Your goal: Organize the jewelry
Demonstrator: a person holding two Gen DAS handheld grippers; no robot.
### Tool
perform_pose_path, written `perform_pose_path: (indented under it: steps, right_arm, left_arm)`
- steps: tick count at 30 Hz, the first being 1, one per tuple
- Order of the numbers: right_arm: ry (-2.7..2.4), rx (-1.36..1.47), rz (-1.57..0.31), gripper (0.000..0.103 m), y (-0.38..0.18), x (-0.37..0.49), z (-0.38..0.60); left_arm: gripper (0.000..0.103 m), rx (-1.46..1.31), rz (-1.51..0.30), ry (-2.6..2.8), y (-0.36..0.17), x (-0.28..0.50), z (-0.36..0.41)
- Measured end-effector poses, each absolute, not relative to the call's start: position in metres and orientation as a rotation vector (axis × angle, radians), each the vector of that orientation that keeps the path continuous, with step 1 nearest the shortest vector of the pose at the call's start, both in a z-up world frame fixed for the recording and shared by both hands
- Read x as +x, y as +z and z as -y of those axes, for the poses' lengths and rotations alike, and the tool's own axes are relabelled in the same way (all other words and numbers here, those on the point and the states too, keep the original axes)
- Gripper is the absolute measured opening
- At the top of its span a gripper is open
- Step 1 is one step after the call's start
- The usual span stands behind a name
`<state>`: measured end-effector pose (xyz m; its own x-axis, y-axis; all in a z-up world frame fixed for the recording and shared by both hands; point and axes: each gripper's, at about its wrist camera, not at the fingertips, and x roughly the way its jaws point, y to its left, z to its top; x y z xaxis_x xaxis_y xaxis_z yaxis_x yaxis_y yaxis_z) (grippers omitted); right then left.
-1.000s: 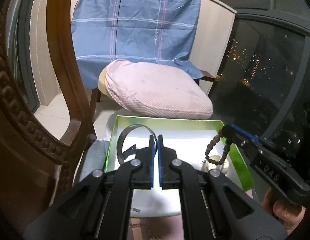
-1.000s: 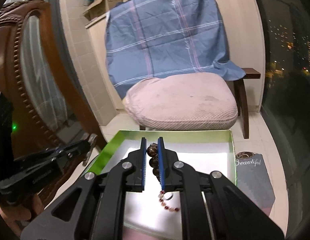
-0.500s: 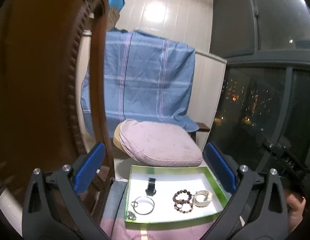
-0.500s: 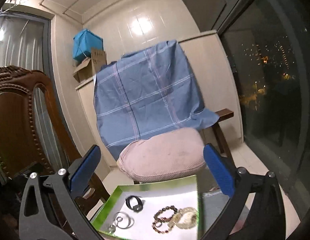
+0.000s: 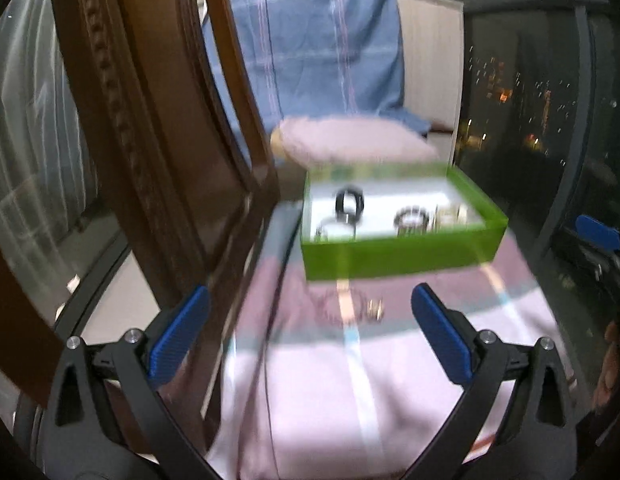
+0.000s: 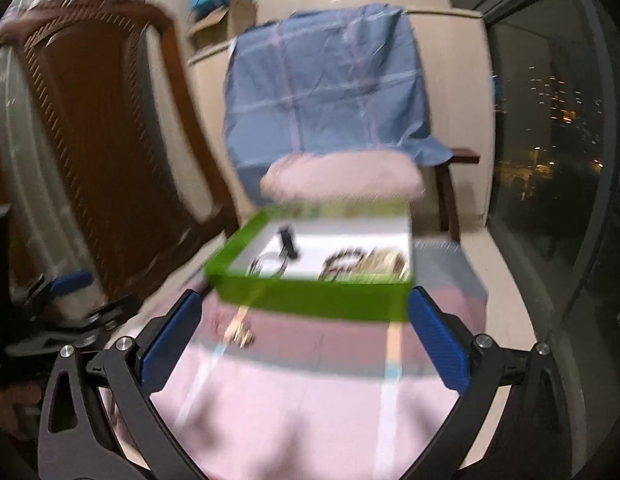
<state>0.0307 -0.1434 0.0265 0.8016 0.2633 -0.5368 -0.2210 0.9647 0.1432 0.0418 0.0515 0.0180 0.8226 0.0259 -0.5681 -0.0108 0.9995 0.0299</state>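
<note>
A green box (image 5: 397, 254) (image 6: 310, 300) with a white floor sits on a pink striped cloth (image 5: 349, 392) (image 6: 302, 400). Inside lie a black band (image 5: 348, 200) (image 6: 288, 242), a metal bangle (image 5: 327, 226), a dark bead bracelet (image 5: 410, 219) (image 6: 343, 261) and a pale bracelet (image 5: 453, 214) (image 6: 383, 262). A thin chain and a small ring (image 5: 374, 310) (image 6: 242, 334) lie on the cloth in front of the box. My left gripper (image 5: 310, 334) and right gripper (image 6: 304, 340) are open wide, empty, pulled back from the box. Both views are blurred.
A carved brown wooden chair back (image 5: 158, 152) (image 6: 98, 160) stands close on the left. Behind the box is a chair with a pink cushion (image 5: 349, 142) (image 6: 341, 178) and a blue checked cloth (image 6: 325, 88). Dark windows (image 5: 549, 120) run along the right.
Both grippers went from shut inside the box to wide open, leaving the black band and the bead bracelet in it. Both then drew back, so the cloth in front now shows.
</note>
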Motion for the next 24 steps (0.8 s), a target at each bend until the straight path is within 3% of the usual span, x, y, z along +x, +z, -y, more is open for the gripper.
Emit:
perform_pose_path:
  steps: [13, 17, 18, 20, 24]
  right_arm:
    - [0.295, -0.037, -0.646, 0.100, 0.003, 0.037, 0.115]
    - [0.345, -0.134, -0.761, 0.099, -0.023, 0.070, 0.094]
    - [0.370, -0.148, -0.810, 0.096, -0.035, 0.084, 0.087]
    - [0.394, -0.155, -0.871, 0.079, -0.050, 0.102, 0.078]
    - [0.413, -0.136, -0.931, 0.069, -0.069, 0.128, 0.066]
  left_arm:
    - [0.099, -0.050, -0.651, -0.032, 0.011, 0.037, -0.057]
    - [0.099, -0.098, -0.641, -0.071, 0.019, 0.038, -0.065]
    - [0.099, -0.100, -0.636, -0.071, 0.020, 0.039, -0.066]
    - [0.099, -0.107, -0.624, -0.075, 0.023, 0.040, -0.069]
    - [0.099, -0.117, -0.624, -0.091, 0.023, 0.045, -0.075]
